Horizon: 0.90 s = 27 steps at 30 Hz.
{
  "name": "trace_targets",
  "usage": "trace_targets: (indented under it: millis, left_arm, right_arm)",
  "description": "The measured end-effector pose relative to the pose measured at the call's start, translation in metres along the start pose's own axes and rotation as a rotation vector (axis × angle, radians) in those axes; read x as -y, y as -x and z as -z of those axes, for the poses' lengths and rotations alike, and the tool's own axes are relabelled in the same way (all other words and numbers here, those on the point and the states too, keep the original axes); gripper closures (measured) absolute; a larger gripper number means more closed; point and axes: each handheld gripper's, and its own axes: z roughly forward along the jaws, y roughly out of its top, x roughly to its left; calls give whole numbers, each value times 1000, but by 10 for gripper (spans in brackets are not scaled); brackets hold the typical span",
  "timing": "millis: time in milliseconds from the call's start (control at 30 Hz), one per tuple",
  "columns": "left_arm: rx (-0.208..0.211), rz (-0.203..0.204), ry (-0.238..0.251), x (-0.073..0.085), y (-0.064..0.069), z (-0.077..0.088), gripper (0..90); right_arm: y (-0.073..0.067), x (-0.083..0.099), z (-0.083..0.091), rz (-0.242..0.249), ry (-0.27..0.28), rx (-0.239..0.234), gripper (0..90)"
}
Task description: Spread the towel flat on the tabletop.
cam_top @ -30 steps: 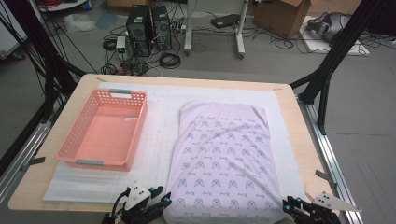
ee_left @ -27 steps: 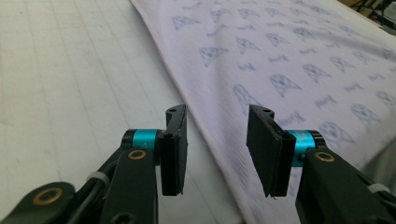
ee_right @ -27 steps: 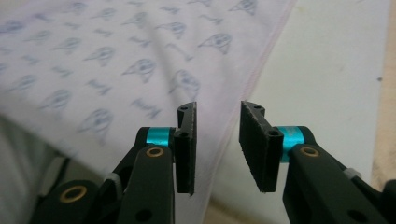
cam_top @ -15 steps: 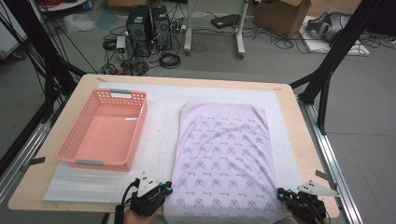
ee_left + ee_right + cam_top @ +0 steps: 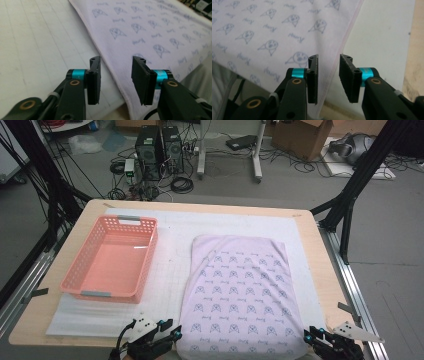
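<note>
A lab or test workshop: beyond the counter, far ahead of the claws, computer towers sit on bare floor amid tangled cables, cardboard boxes, black rig struts.

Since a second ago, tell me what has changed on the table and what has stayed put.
Both grippers shifted along the near table edge. The left gripper sits at the towel's near left corner, the right gripper at its near right corner. Their jaws have just been opening; each pair now straddles the towel's edge without pressing on it. The towel lies flat as before, and the pink basket has not moved.
</note>
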Motion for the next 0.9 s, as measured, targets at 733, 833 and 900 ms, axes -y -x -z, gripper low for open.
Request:
trace_targets:
  millis: [733, 833, 900]
  left_arm:
    - [50, -36, 73, -57, -38, -34, 441]
    - [57, -35, 61, -69, -46, -47, 445]
    - [60, -38, 48, -77, -52, -57, 449]
  right_arm:
    - [13, -39, -36, 28, 88, 3, 591]
    - [15, -47, -43, 38, 91, -1, 588]
    - [18, -51, -47, 35, 89, -4, 588]
